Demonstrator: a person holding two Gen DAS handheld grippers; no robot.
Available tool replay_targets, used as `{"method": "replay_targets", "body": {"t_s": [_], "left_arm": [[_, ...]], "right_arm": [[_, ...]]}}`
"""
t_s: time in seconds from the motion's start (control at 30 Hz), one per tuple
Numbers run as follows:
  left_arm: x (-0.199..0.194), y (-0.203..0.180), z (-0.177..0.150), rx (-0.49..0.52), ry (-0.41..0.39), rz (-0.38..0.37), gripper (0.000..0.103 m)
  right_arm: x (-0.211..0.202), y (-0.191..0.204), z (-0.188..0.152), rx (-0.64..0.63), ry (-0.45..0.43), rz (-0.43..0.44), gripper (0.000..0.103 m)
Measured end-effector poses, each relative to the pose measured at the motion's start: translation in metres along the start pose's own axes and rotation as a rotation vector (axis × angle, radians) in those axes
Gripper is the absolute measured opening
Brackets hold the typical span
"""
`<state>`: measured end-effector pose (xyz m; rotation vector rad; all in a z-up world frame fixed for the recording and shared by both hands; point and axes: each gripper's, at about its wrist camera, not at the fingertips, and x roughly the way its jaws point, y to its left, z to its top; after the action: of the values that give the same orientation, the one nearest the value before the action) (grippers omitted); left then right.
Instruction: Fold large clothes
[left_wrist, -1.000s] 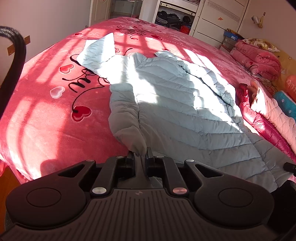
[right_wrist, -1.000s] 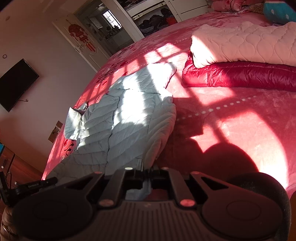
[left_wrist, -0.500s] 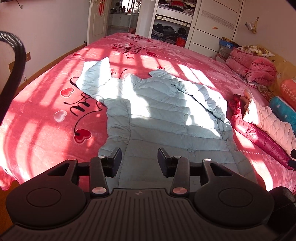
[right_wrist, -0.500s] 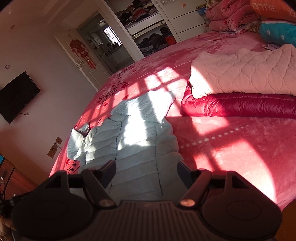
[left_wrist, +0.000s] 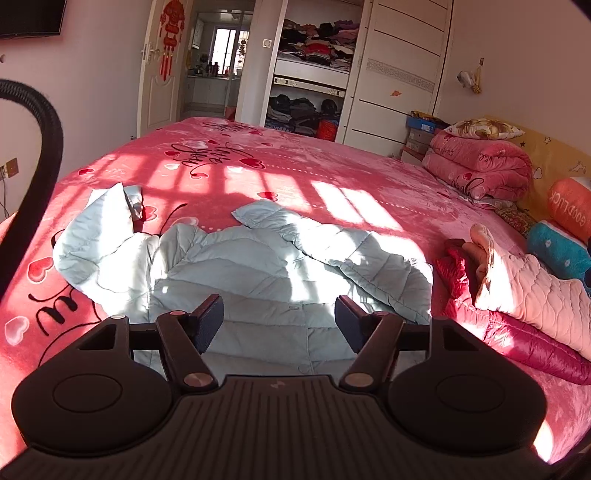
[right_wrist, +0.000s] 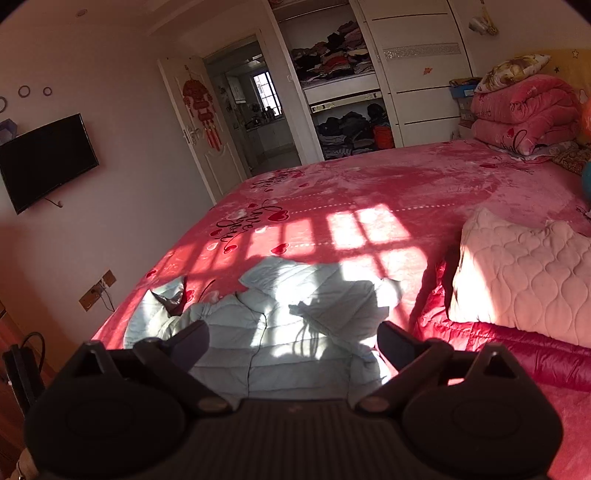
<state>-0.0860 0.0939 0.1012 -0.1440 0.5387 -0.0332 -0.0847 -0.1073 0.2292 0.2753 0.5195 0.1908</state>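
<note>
A pale blue quilted down jacket (left_wrist: 258, 273) lies spread flat on the pink bed (left_wrist: 332, 173), sleeves out to the left and right. It also shows in the right wrist view (right_wrist: 295, 332). My left gripper (left_wrist: 279, 325) is open and empty, held above the jacket's near hem. My right gripper (right_wrist: 291, 345) is open and empty, above the jacket's near right part. Sunlight and shadows cross the jacket.
A folded red jacket (left_wrist: 517, 336) with a folded pink quilted one (left_wrist: 535, 299) on top lies on the bed to the right. Rolled pink quilts (left_wrist: 480, 166) and pillows sit by the headboard. A black hose (left_wrist: 37, 122) arcs at the left. An open wardrobe (left_wrist: 314, 74) stands beyond.
Both grippers let go of the jacket's near edge, opened wide, and rose and drew back. The jacket now lies flat on the bed.
</note>
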Motion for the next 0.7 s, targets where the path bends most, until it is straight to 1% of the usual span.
{"method": "replay_targets", "body": {"t_s": [0.03, 0.13, 0.2, 0.3, 0.47, 0.53, 0.63, 0.7], "left_arm": [[0.01, -0.001, 0.0, 0.001, -0.013, 0.011, 0.088], [0.045, 0.004, -0.001, 0.012, -0.055, 0.041, 0.089], [0.063, 0.015, -0.001, -0.008, -0.068, 0.072, 0.089], [0.078, 0.039, 0.0, -0.054, -0.08, 0.087, 0.089], [0.079, 0.066, 0.004, -0.059, -0.132, 0.16, 0.092], [0.078, 0.073, 0.005, -0.065, -0.138, 0.171, 0.092], [0.074, 0.082, 0.008, -0.06, -0.154, 0.212, 0.092], [0.069, 0.085, 0.01, -0.074, -0.16, 0.215, 0.094]], "right_arm": [[0.013, 0.003, 0.003, -0.015, -0.002, -0.003, 0.097], [0.052, 0.01, 0.011, -0.036, 0.002, 0.001, 0.097], [0.085, 0.016, 0.017, -0.045, 0.017, 0.01, 0.097], [0.128, 0.03, 0.022, -0.092, 0.028, 0.019, 0.096], [0.204, 0.06, 0.024, -0.234, 0.042, 0.029, 0.096], [0.229, 0.067, 0.025, -0.261, 0.052, 0.033, 0.093], [0.269, 0.076, 0.026, -0.297, 0.06, 0.03, 0.09], [0.294, 0.079, 0.026, -0.299, 0.081, 0.036, 0.089]]}}
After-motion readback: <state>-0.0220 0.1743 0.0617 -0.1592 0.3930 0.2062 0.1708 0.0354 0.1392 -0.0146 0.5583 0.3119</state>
